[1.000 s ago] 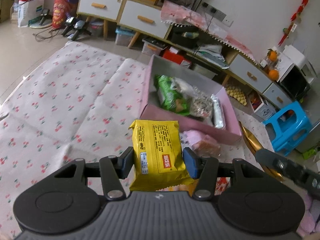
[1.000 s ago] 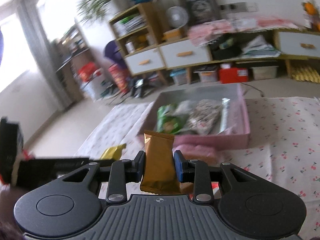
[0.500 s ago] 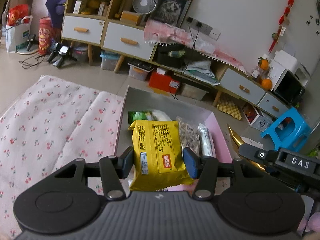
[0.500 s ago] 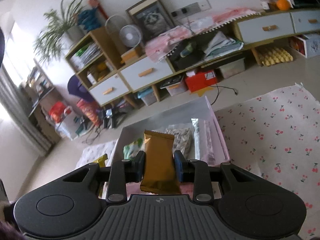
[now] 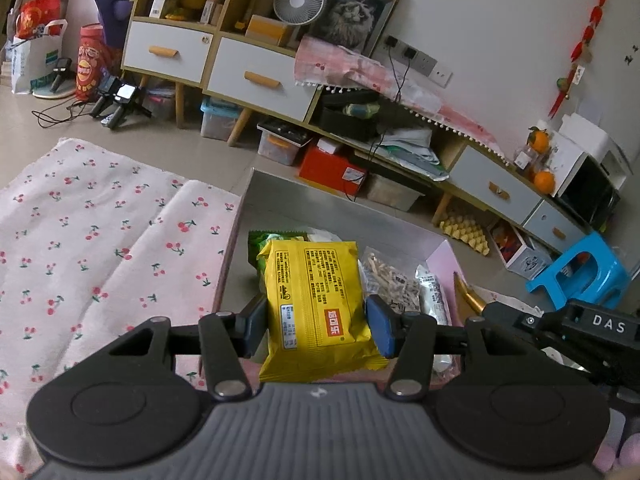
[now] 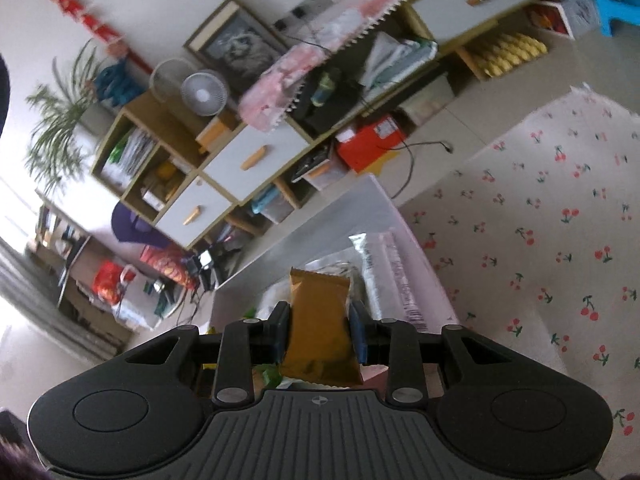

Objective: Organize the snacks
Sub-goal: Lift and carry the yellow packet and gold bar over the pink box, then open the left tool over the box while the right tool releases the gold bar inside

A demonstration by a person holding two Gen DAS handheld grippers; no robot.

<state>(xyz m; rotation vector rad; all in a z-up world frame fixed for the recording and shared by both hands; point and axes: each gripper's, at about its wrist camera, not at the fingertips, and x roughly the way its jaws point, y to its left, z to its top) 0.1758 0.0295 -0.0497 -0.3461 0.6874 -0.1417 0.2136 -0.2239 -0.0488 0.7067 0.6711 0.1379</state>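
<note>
My left gripper point(image 5: 316, 330) is shut on a yellow snack packet point(image 5: 316, 304), held over the near end of the pink box point(image 5: 238, 232). Inside the box lie a green packet point(image 5: 260, 240), a clear bag of pale sticks point(image 5: 384, 280) and a silver packet point(image 5: 432, 292). My right gripper point(image 6: 319, 338) is shut on a gold-brown snack packet point(image 6: 320, 320), rolled to one side above the same box point(image 6: 424, 280). The right gripper's body and the gold packet's tip point(image 5: 468, 296) show at the right of the left wrist view.
The box sits on a cherry-print cloth point(image 5: 100, 240) spread over the floor. Beyond it stand low cabinets with drawers point(image 5: 256, 80), storage bins and a red box point(image 5: 332, 168). A blue stool point(image 5: 580, 276) stands to the right.
Both grippers have moved forward over the pink box with their packets. The right gripper has rolled, so its view now tilts strongly.
</note>
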